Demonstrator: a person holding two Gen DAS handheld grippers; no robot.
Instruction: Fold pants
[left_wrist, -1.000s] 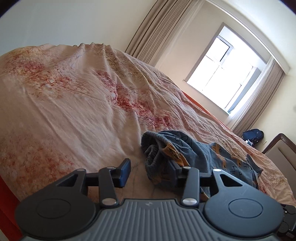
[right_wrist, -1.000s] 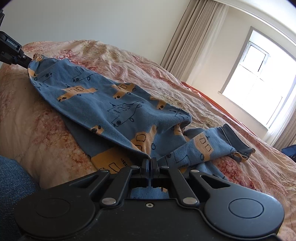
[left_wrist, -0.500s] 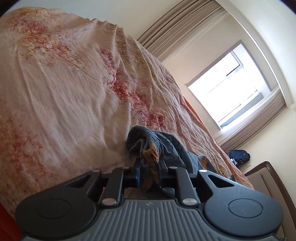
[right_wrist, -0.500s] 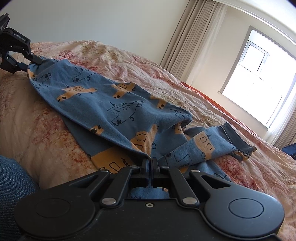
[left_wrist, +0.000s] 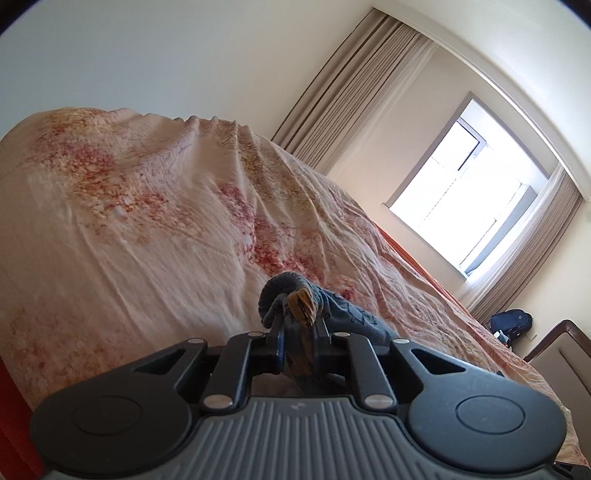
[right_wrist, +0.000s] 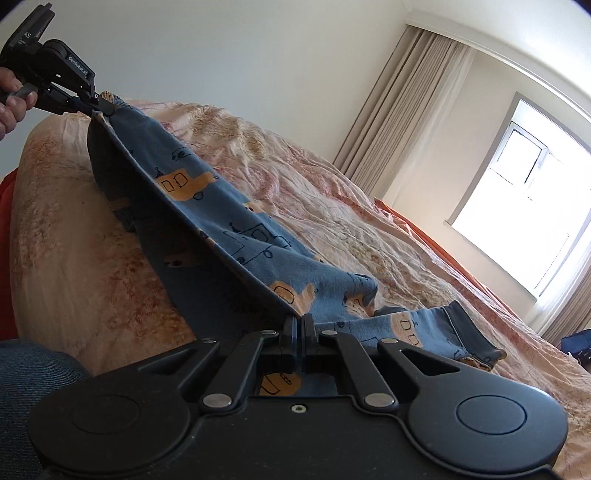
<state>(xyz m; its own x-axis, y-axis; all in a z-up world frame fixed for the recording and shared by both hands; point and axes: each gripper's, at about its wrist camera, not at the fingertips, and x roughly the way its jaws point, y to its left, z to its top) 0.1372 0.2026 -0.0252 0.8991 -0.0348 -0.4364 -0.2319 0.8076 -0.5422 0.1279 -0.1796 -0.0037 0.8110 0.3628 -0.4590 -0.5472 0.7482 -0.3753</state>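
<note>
Pants (right_wrist: 236, 236) of soft blue knit with orange car prints hang stretched between the two tools above the bed (left_wrist: 147, 229), one leg trailing on the cover. The left gripper (left_wrist: 298, 332) has its jaws clamped on a bunched waistband corner; the right gripper (right_wrist: 298, 326) pinches the other edge flat. Light, limp and stretchy, they look best held at the hems and waistband.

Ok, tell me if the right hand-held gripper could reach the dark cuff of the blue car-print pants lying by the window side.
Probably not yet: the right hand-held gripper is shut on the blue car-print pants. The dark cuff lies unobstructed, so releasing first should free it.
</note>
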